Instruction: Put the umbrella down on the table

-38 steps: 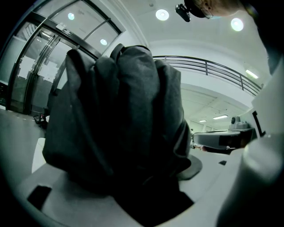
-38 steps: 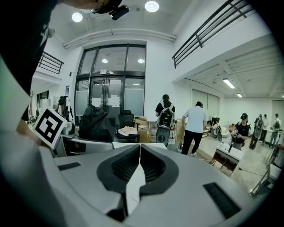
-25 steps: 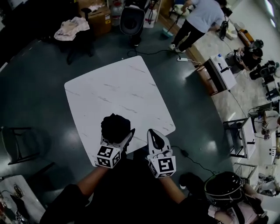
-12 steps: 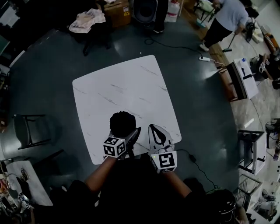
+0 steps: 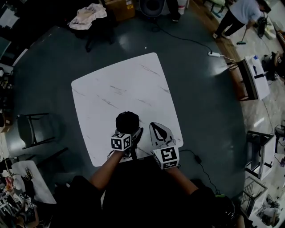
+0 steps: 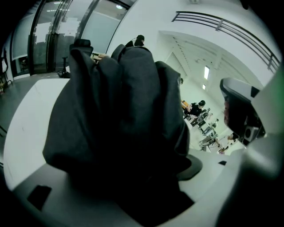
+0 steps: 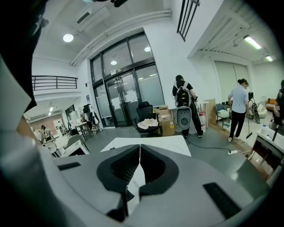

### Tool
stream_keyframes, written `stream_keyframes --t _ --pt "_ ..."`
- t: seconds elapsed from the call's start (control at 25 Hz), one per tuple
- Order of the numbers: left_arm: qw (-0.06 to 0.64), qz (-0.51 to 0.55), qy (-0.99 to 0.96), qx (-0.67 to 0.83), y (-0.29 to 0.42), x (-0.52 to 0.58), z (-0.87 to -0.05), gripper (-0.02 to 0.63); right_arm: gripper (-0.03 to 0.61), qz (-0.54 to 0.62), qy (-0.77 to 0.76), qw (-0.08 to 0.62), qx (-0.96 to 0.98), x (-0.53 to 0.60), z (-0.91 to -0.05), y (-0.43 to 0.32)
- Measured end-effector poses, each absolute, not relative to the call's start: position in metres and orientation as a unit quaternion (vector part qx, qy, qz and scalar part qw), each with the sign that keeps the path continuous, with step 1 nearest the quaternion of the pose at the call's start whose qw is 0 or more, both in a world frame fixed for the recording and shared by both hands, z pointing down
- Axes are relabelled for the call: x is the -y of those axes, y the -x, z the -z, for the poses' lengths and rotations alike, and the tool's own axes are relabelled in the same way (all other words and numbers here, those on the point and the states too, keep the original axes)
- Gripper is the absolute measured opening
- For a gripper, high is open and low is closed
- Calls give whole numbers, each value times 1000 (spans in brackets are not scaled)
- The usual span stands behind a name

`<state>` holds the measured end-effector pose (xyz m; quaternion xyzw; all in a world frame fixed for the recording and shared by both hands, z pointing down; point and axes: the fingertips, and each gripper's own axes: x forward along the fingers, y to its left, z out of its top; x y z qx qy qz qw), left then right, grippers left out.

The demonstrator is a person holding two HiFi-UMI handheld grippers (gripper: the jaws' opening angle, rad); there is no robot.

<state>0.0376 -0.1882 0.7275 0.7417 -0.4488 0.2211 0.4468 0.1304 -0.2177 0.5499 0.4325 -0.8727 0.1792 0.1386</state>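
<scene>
A folded black umbrella (image 5: 127, 121) is held over the near part of the white marble table (image 5: 120, 95), and my left gripper (image 5: 135, 138) is shut on it. In the left gripper view its dark fabric (image 6: 120, 111) fills most of the frame and hides the jaws. My right gripper (image 5: 159, 129) is just to the right of the umbrella, apart from it. Its jaws are shut with their tips meeting and nothing between them (image 7: 139, 153).
A dark chair (image 5: 31, 129) stands left of the table and another with a cloth (image 5: 89, 15) beyond it. A cable and power strip (image 5: 216, 54) lie on the floor at the far right. A person (image 5: 238, 13) stands at the top right.
The view has shifted slightly; both grippers and the umbrella stay over the table's near edge, with the left gripper still holding it.
</scene>
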Motion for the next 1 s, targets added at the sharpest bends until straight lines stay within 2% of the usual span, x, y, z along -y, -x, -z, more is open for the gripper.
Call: stream_keyframes --t 0.36,0.6,1.0 --pt "475 -267 -703 457 -41 203 -778 368 17 -204 -409 163 874 240 -582 -134" --pt "462 -321 -699 442 -49 206 -799 368 17 -211 -399 166 877 254 -588 -142" --pt "489 -336 -661 459 -43 207 -825 368 17 -219 -397 174 874 272 -602 -157"
